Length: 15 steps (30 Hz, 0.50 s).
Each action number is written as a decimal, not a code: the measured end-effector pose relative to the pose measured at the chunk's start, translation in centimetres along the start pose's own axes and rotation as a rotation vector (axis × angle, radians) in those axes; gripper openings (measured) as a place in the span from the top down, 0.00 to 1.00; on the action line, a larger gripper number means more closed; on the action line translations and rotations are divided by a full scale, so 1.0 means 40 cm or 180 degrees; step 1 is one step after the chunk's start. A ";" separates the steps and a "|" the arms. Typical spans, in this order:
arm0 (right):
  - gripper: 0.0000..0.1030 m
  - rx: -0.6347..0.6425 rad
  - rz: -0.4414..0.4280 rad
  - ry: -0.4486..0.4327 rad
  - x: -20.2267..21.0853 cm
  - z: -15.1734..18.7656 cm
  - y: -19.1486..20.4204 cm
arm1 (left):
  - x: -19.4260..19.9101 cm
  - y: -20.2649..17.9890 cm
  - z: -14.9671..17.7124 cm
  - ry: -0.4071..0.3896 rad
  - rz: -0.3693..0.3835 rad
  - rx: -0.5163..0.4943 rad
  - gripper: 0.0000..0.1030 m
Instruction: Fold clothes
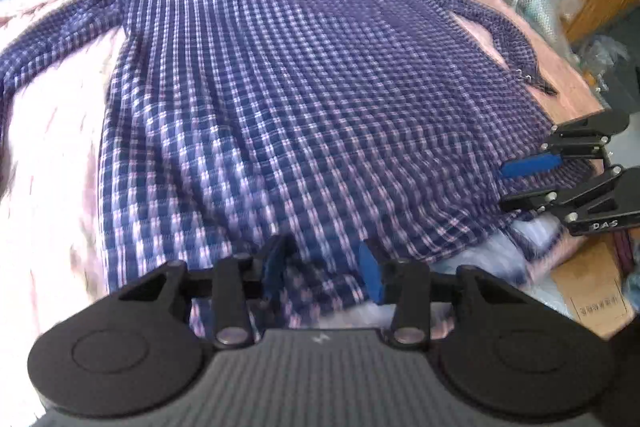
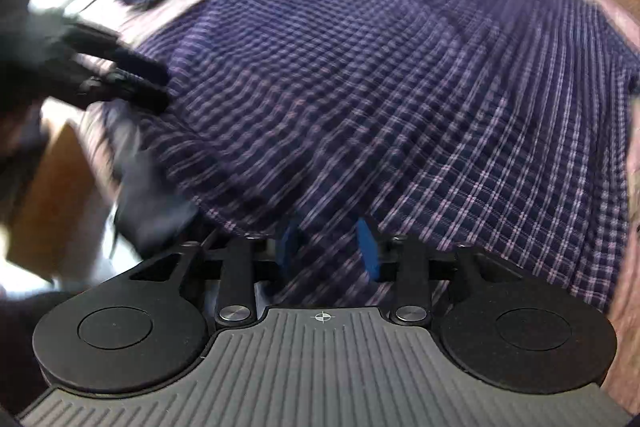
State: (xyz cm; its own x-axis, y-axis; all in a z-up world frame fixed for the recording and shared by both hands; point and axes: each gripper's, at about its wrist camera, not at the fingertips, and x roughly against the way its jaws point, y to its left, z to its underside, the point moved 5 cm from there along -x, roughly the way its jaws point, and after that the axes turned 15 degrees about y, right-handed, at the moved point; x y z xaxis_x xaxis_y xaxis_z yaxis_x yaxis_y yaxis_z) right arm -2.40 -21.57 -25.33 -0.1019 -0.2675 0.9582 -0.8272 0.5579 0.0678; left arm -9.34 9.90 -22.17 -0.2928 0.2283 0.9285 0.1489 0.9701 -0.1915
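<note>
Checked shirt (image 1: 304,99) lies spread flat, sleeves out to both sides, on a pink sheet (image 1: 52,155) over the bed. In the left wrist view, the left claw (image 1: 324,263) stands partly open over the hem, cloth showing between its blue pads, nothing pinched; the right claw (image 1: 516,183) hovers at the hem's far corner, also parted. In the right wrist view, blurred, the right claw (image 2: 328,247) is likewise half open above the hem's edge, gripping nothing. To fold well, each claw should probably pinch only the hem's corner, both at matching spots, then lift evenly so the shirt stays unwrinkled.
</note>
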 end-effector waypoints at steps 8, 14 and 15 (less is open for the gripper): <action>0.53 0.0155 -0.0189 0.0218 0.072 -0.020 -0.004 | 0.214 0.243 0.050 -0.0481 -0.0482 0.0965 0.27; 0.47 0.0024 -0.0294 -0.0097 0.074 -0.332 0.007 | 0.241 0.649 0.075 -0.0509 -0.1358 0.2274 0.22; 0.44 0.0018 -0.0333 -0.0114 0.061 -0.394 0.022 | 0.235 0.684 0.073 -0.0479 -0.1438 0.2290 0.22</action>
State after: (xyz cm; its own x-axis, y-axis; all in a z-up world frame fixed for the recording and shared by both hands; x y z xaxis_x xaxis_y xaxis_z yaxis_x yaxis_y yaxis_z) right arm 5.34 -9.35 -18.54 -0.0345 -0.3519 0.9354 -0.8373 0.5212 0.1652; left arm -10.76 38.84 -19.61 -0.3093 -0.2331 0.9220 -0.6316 0.7751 -0.0159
